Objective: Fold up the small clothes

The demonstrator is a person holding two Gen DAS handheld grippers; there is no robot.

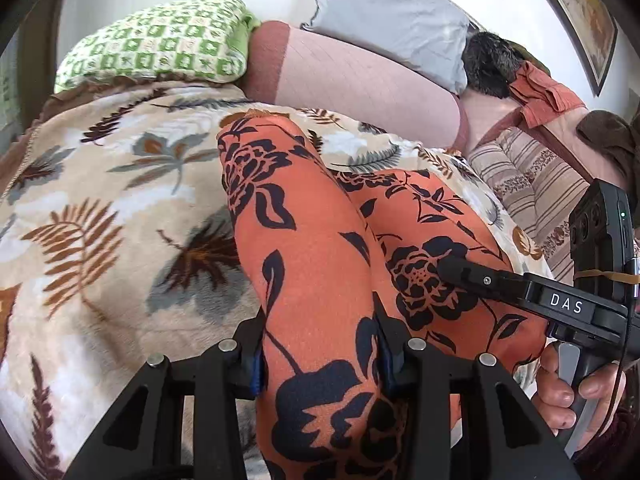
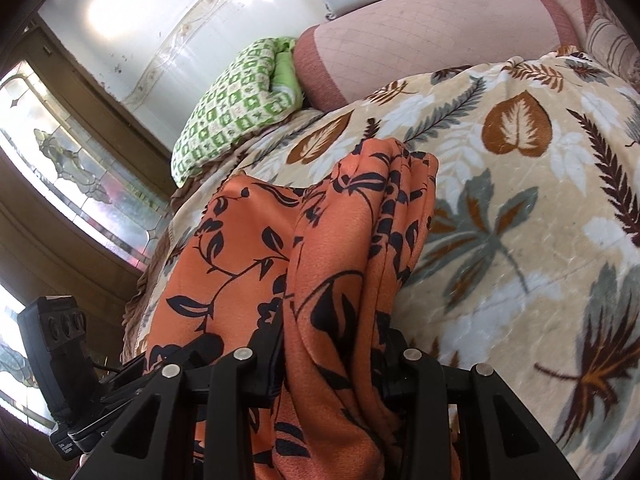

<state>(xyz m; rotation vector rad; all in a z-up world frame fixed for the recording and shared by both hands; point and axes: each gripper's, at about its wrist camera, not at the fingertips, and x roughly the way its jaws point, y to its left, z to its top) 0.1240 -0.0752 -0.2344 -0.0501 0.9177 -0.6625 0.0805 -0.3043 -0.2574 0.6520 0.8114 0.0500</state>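
Orange floral garment, black flower print, bunched between the pads of the left gripper and clamped there; a second gathered fold gripped likewise in the right gripper. Cloth trails forward onto leaf-patterned blanket. Lettering "DAS" legible on the right gripper's body.

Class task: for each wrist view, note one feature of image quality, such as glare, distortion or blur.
Left wrist view: fisheye bends the leaf-print blanket, dark corners. Right wrist view: window blown out, glare patch on the wall; the orange floral garment stays sharp.
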